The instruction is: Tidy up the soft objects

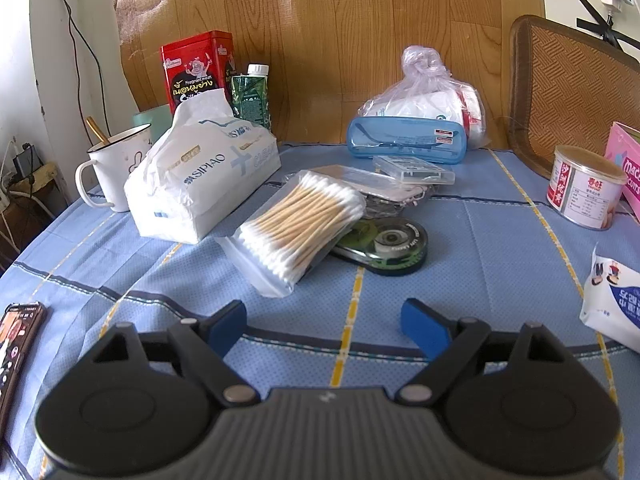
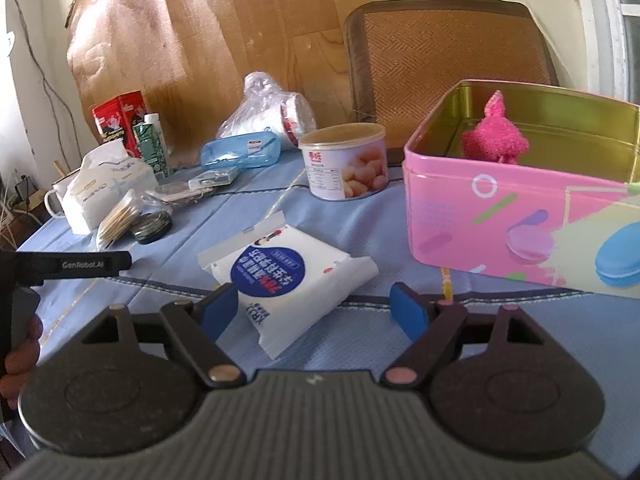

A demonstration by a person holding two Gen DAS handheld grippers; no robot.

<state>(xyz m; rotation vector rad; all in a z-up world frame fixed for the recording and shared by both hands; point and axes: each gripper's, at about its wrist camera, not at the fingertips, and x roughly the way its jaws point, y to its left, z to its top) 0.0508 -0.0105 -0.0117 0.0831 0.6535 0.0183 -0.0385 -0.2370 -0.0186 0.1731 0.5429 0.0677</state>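
The wipes pack (image 2: 288, 276) lies mid-table beside the pink tin (image 2: 500, 224), just ahead of my right gripper (image 2: 316, 312). Both my grippers, left (image 1: 324, 328) too, gape wide and empty. I judge pickup comes next: straddle the pack, then squeeze gently.

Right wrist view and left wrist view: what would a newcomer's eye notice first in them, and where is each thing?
In the right wrist view, the pink tin box at the right stands out, open, with a pink plush toy inside. Just ahead of the right gripper, whose jaws stand open, a white wipes pack lies on the blue tablecloth. In the left wrist view, a bag of cotton swabs lies in the middle beside a tissue pack.
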